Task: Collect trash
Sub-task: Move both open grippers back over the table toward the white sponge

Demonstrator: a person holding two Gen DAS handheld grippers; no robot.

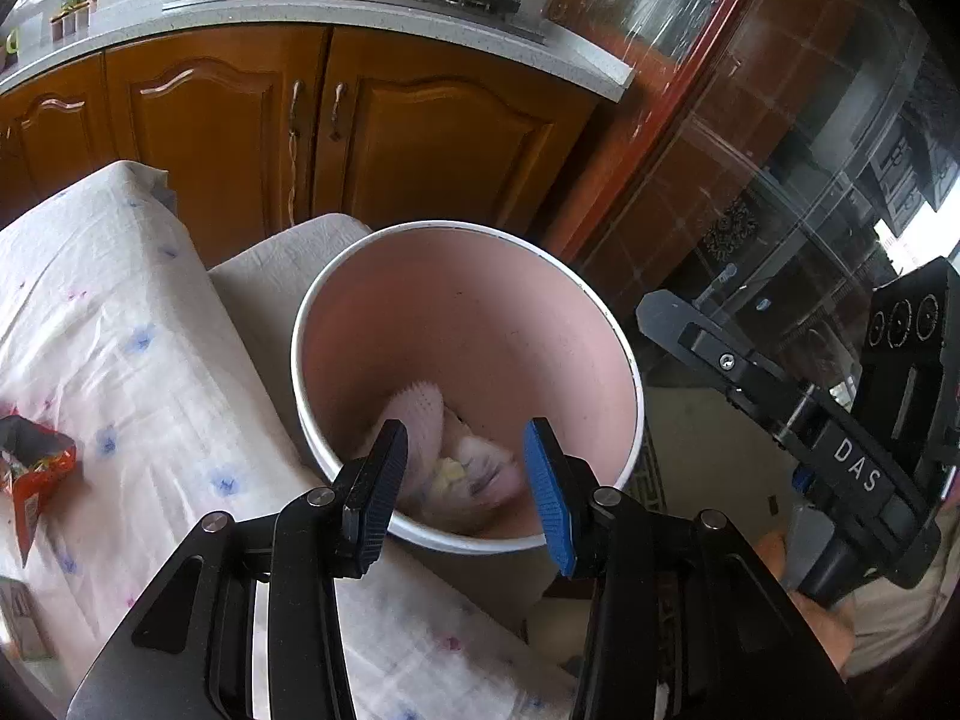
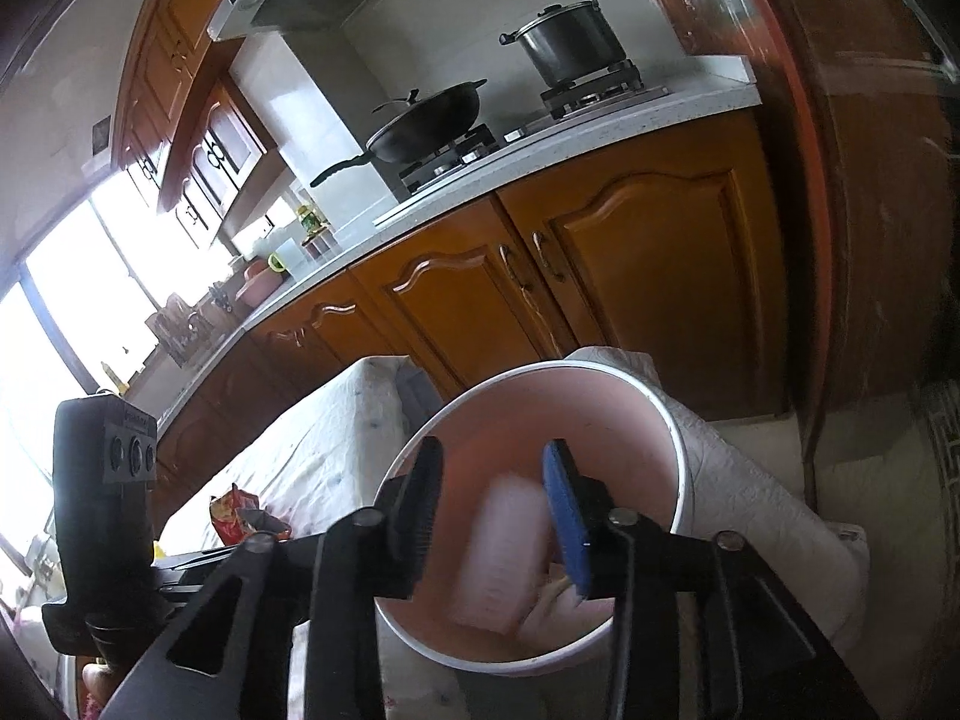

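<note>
**A:** Pink plastic fills both your views: the bin (image 1: 468, 324) stands just off the corner of the cloth-covered surface (image 1: 120, 324), its white rim nearly touching the edge, which I judge is why you hold both tools over its mouth rather than over the cloth.

**B:** And the tools themselves?

**A:** Your left tool (image 1: 462, 480) is spread, nothing pressed between its pads; below it a pale dimpled piece (image 1: 420, 414) and a crumpled wad (image 1: 474, 474) lie at the bottom of the bin. Your right tool (image 2: 492, 516) is spread too, and a blurred pale block (image 2: 504, 552) shows between its fingers without either pad pressing it. I read that as trash dropping into the bin, though the blur leaves it unsure.

**B:** What's left?

**A:** An orange-red snack wrapper (image 1: 33, 468) sits torn open near the left edge of the surface, well apart from the bin. You probably want that next, so one tool must leave the bin's mouth.
</note>
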